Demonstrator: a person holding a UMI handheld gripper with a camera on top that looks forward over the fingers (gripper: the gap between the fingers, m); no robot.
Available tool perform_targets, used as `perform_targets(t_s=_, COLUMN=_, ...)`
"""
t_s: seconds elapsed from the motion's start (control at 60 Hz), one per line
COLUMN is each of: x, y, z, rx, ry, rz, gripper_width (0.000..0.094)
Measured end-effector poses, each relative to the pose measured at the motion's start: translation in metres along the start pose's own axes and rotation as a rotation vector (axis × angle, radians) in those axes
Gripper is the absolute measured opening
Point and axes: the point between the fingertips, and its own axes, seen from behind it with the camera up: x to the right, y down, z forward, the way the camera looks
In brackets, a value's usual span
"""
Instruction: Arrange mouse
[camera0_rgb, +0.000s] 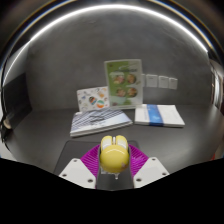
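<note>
A small yellow computer mouse (113, 152) with white buttons sits between my gripper's (113, 160) two fingers. The magenta pads (92, 158) press against both its sides, so the gripper is shut on the mouse. The mouse is held above the dark grey table (40, 135), pointing away from me toward the books at the back.
Just beyond the mouse lies a flat book (100, 122), and a blue-and-white booklet (160, 115) lies to its right. A green leaflet (123, 82) and a smaller card (93, 98) stand against the back wall, with wall sockets (160, 82) to their right.
</note>
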Motion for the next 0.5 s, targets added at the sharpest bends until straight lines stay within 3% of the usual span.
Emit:
perform_targets(t_s=0.15, x=-0.05, y=0.043, z=0.021, rx=-0.066, ry=0.006, rz=-0.025, gripper_width=0.0368)
perform_targets(t_s=0.317, x=-0.043, y=0.086, z=0.04, rx=-0.139, ry=0.066, rz=-0.035, gripper_width=0.0371)
perform_targets(t_s=0.4, x=-0.041, y=0.089, z=0.04, rx=-0.132, ry=0.068, rz=-0.006, gripper_width=0.037)
perform_targets(t_s=0.483, x=-0.04, y=0.09, z=0.042, rx=-0.138, ry=0.063, rz=-0.007, gripper_width=0.0454)
perform_targets(t_s=0.5, x=-0.041, y=0.089, z=0.041, rx=-0.144, ry=0.061, rz=-0.01, gripper_width=0.0515)
